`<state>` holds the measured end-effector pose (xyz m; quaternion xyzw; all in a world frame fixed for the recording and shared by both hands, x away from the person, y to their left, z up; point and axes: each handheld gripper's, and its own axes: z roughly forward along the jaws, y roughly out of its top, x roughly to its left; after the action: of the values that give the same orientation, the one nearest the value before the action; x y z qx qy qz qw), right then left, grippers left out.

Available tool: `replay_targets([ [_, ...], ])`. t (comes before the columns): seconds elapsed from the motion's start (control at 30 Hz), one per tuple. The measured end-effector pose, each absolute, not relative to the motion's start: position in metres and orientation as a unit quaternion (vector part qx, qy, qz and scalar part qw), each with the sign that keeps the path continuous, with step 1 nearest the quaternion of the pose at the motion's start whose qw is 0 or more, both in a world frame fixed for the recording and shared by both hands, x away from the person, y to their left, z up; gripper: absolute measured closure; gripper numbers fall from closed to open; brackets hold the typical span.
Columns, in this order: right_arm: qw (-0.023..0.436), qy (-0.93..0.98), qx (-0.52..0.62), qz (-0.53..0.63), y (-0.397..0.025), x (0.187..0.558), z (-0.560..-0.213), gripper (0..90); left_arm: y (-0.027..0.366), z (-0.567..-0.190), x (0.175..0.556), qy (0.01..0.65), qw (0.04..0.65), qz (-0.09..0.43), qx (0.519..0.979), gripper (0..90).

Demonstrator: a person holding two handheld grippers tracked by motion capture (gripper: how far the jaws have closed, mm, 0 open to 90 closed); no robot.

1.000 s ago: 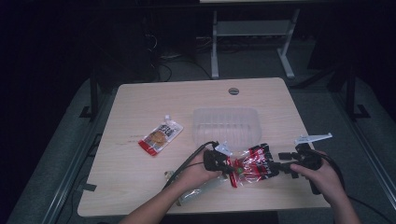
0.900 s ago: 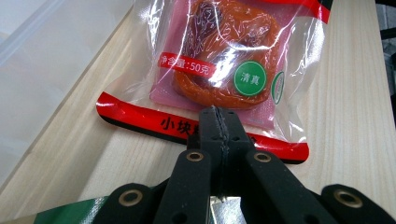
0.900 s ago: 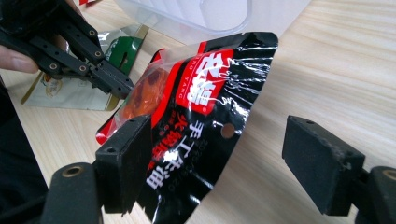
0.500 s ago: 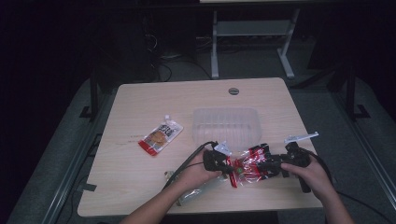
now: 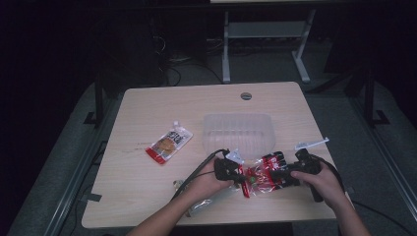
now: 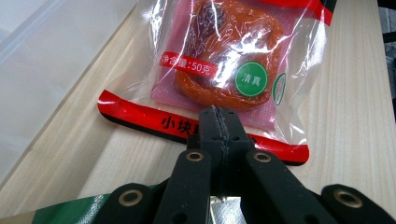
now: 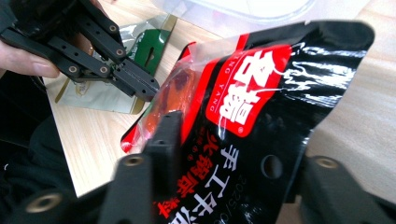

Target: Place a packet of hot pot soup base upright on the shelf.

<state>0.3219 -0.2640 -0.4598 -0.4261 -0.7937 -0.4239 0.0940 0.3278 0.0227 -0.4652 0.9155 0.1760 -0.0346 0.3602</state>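
Red-and-black plastic, glossy and crinkled: the snack packet [image 5: 263,176] you hold sits between your two grippers, just above the table [image 5: 147,196] near its front edge, right of the middle. Your left gripper [image 5: 239,173] has its jaws pressed fully together on the packet's red sealed strip [image 6: 187,126], with the orange-red food [image 6: 224,70] showing through the clear film beyond. Your right gripper [image 5: 281,176] has the packet's black printed end [image 7: 261,140] lying between its jaws; they seem to clamp it, though the blur makes the contact hard to judge. A green-and-silver foil pouch [image 7: 116,88] lies flat on the table under your left gripper. Behind the packet stands a clear plastic tub [image 5: 238,133] near the table's centre, and a small orange sachet [image 5: 168,143] lies well apart toward the left edge.
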Motion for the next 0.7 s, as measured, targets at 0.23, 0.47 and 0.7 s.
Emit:
replay_targets([
  [0.23,0.095,-0.794,-0.420,-0.429,-0.2650,0.3206,-0.4557,75.1,0.0228,-0.4651,0.3279,0.177,0.359,-0.034,0.916,89.6],
  [0.47,0.107,-0.794,-0.418,-0.429,-0.2623,0.3220,-0.4533,86.9,0.0225,-0.4652,0.3272,0.178,0.359,-0.033,0.915,89.6],
  [0.7,0.110,-0.794,-0.412,-0.433,-0.2625,0.3223,-0.4520,89.3,0.0231,-0.4656,0.3273,0.179,0.362,-0.033,0.914,89.6],
])
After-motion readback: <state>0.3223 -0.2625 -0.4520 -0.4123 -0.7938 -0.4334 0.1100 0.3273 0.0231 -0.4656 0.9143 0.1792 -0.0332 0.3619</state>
